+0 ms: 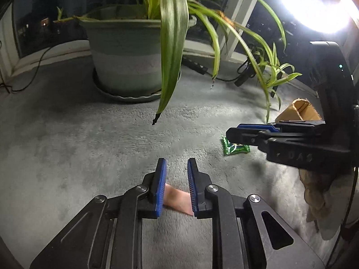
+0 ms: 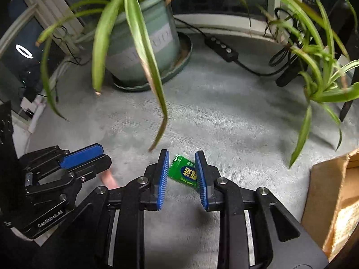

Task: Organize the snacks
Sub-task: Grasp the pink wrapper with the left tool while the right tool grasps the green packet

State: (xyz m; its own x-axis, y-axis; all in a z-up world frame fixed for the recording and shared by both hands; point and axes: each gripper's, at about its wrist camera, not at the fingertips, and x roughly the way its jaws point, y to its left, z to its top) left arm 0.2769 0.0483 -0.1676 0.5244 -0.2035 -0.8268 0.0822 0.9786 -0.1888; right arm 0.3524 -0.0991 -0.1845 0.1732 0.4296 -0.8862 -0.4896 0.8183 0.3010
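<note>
Left gripper [image 1: 176, 163] sits low centre in the left wrist view, its blue pads clamped on a pink snack packet [image 1: 177, 198] that lies on the grey plush cover [image 1: 89, 145]; the packet spans the gap between the pads near their base. Right gripper [image 2: 182, 157] sits low centre in the right wrist view, jaws closed on a green snack packet [image 2: 184, 170] with printed lettering, both pads against its edges, packet resting on the same cover. In the left wrist view that gripper enters from the right edge, over the green packet. A torn cardboard box [image 2: 327, 192] stands at the lower right of the right wrist view. A pale green plant pot [image 1: 125, 56] on its saucer fills the upper middle, long leaves drooping over the cover. A black inline cable switch [image 2: 222, 48] lies near the window sill, upper right
</note>
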